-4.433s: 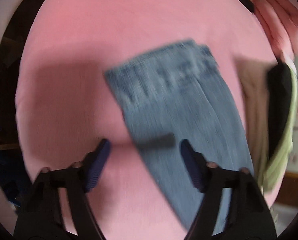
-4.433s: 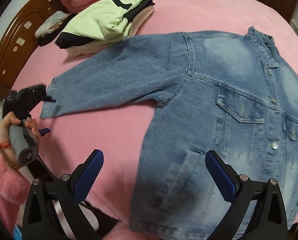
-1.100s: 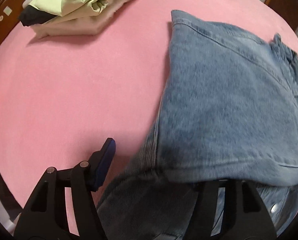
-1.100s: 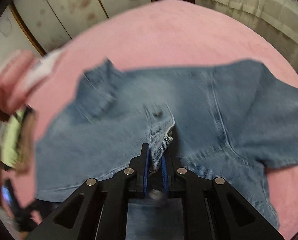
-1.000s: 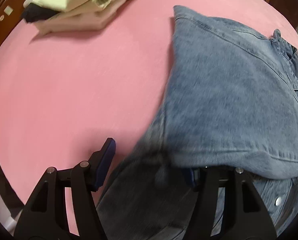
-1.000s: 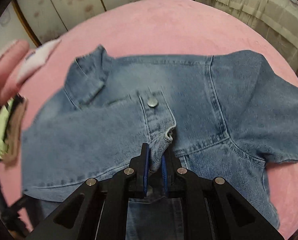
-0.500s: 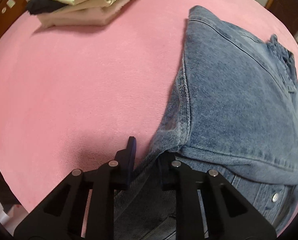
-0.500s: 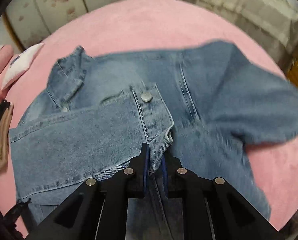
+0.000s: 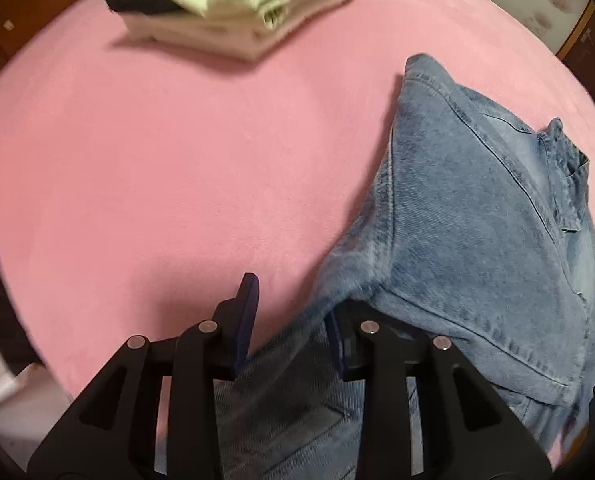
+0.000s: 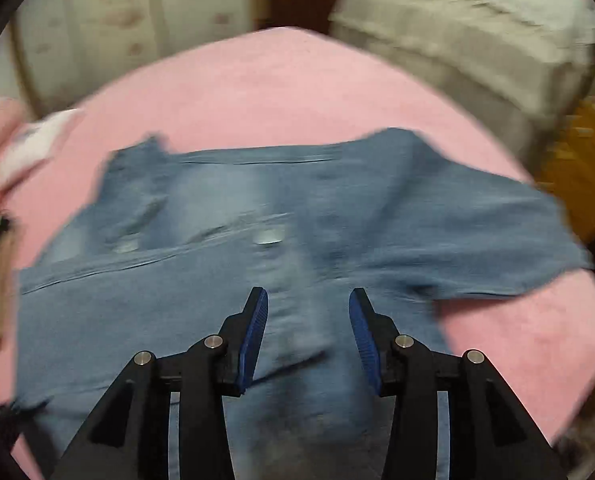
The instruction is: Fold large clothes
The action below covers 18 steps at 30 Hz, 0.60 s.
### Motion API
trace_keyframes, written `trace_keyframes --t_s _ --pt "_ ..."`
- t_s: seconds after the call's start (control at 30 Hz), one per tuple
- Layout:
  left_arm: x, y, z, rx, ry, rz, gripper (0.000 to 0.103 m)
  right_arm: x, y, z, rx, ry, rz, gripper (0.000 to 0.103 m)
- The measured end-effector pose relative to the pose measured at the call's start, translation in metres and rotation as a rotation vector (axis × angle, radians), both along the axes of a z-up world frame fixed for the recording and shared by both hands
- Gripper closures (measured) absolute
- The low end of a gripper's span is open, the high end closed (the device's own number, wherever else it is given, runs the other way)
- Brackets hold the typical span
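Both the left gripper and right gripper are opening, clamping nothing, above the faded blue denim jacket spread across the pink bedspread, one sleeve folded in; the other sleeve likely follows.

Landmark: denim jacket on the pink bed cover.
Left of jacket: broad bare cover, open for a gripper to pass.
Far left of jacket: stack of folded clothes stands in the way by the wooden headboard.
Beyond jacket: bare strip of cover, then wall panels.
Right of jacket: small bare patch below the spread sleeve.
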<state>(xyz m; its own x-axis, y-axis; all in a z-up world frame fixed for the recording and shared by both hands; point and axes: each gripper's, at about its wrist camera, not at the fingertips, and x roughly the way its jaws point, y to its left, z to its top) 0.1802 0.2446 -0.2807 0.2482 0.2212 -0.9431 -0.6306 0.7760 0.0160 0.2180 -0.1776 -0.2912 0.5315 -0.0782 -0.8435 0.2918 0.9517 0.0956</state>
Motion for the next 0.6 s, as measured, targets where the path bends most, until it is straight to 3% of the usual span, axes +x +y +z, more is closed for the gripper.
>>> trace_keyframes --t_s 0.1,0.17,0.27,0.37,0.43,0.47,0.57,0.6 --pt "-0.002 -0.033 0.016 0.107 -0.018 -0.011 0.074 0.007 0.022 -0.015 0.204 0.048 0.147 0.064" --pt "0.012 -0.074 0.018 0.134 -0.052 -0.088 0.074 0.014 0.043 -0.03 0.367 0.084 0.227 0.076" --pt "0.042 -0.107 0.014 0.015 -0.113 -0.285 0.074 0.018 0.078 -0.051 0.525 0.133 0.287 0.084" --pt "0.08 -0.127 -0.01 -0.096 -0.059 -0.418 0.074 0.021 0.111 -0.072 0.622 0.192 0.331 0.09" --pt "0.101 -0.129 -0.025 -0.059 -0.002 -0.443 0.074 0.021 0.122 -0.077 0.629 0.195 0.351 0.097" --pt "0.107 -0.126 -0.034 0.002 0.044 -0.434 0.074 0.021 0.126 -0.079 0.603 0.202 0.369 0.097" --pt "0.115 -0.091 -0.043 0.212 0.099 -0.279 0.075 0.025 0.119 -0.087 0.413 0.211 0.391 0.102" --pt "0.114 -0.076 -0.046 0.199 0.088 -0.245 0.087 0.025 0.105 -0.088 0.405 0.198 0.377 0.103"
